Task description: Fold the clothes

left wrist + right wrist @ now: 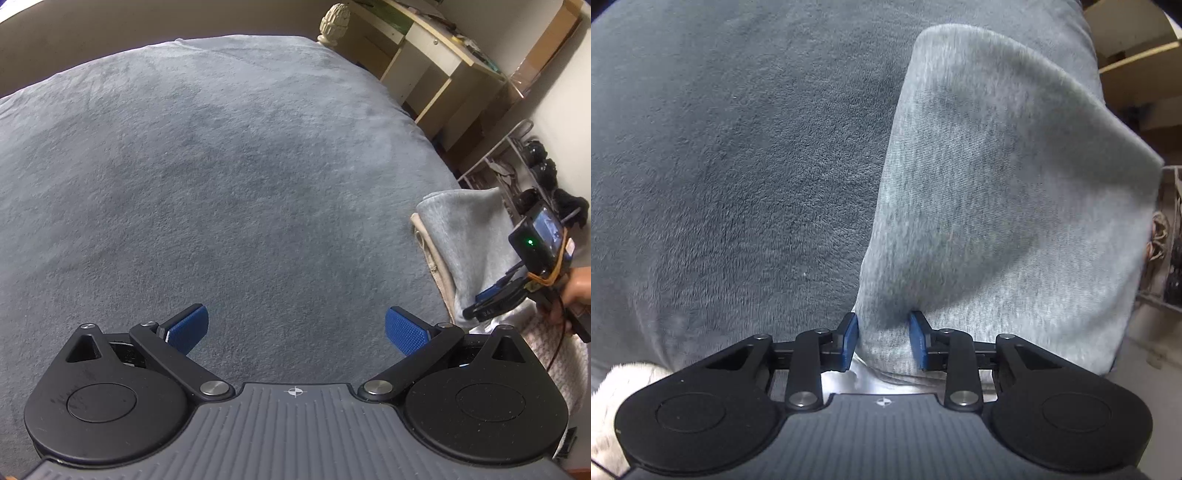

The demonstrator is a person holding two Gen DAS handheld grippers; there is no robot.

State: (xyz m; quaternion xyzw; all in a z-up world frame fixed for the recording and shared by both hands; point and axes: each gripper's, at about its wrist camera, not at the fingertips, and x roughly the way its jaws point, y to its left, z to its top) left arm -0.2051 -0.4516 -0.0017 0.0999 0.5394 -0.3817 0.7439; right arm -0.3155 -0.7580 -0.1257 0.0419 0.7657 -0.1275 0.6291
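Grey fleece covers the bed (221, 166) in my left wrist view; my left gripper (295, 332) hangs over it, jaws wide apart and empty, the folded grey garment (469, 236) near the bed's right edge. Right wrist view: my right gripper (882, 339) pinches that garment's fold.

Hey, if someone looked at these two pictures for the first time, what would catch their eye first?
Probably the folded light grey fleece garment, filling the right half of the right wrist view, its near edge pinched between the right gripper and its blue pads. Next, the wide dark grey plush bedspread spreading across the left wrist view, with the left gripper open and empty above it.
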